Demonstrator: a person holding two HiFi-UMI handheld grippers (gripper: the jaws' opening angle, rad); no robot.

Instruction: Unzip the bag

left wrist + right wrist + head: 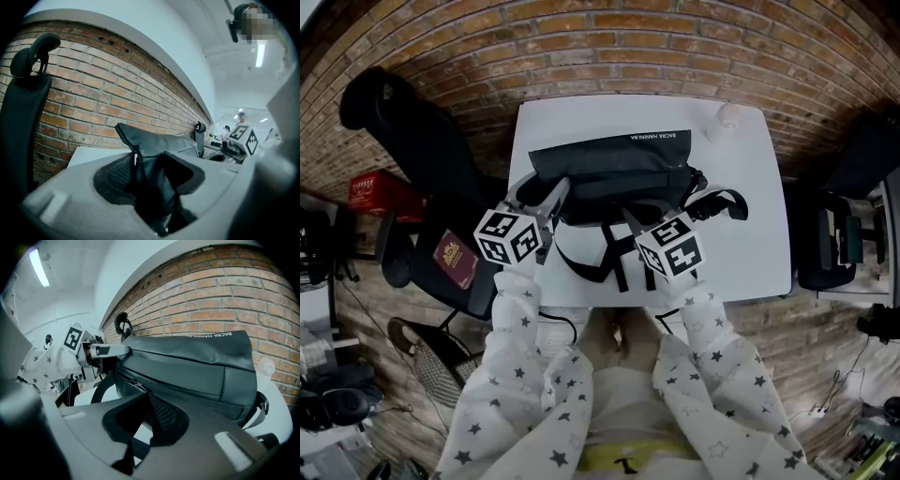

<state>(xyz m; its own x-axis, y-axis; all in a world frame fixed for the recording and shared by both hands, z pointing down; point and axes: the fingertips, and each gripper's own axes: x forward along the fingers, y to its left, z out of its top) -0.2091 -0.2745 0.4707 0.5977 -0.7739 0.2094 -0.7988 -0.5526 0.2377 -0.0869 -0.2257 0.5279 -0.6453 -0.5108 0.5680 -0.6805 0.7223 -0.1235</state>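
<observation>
Lit softly from ceiling strip lights (38, 267), glaring upper left in right gripper view; heavily fisheye-bent, black at corners; blurred close up at the jaws.

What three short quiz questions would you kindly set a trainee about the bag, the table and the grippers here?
1. True or false: the bag lies on the floor.
2. What is clamped between the jaws of the left gripper? A. a fold of the bag B. a bottle C. nothing
3. In a few words: what stands behind the white table?
Key: 1 false, it lies on the white table; 2 A; 3 a brick wall.
</observation>
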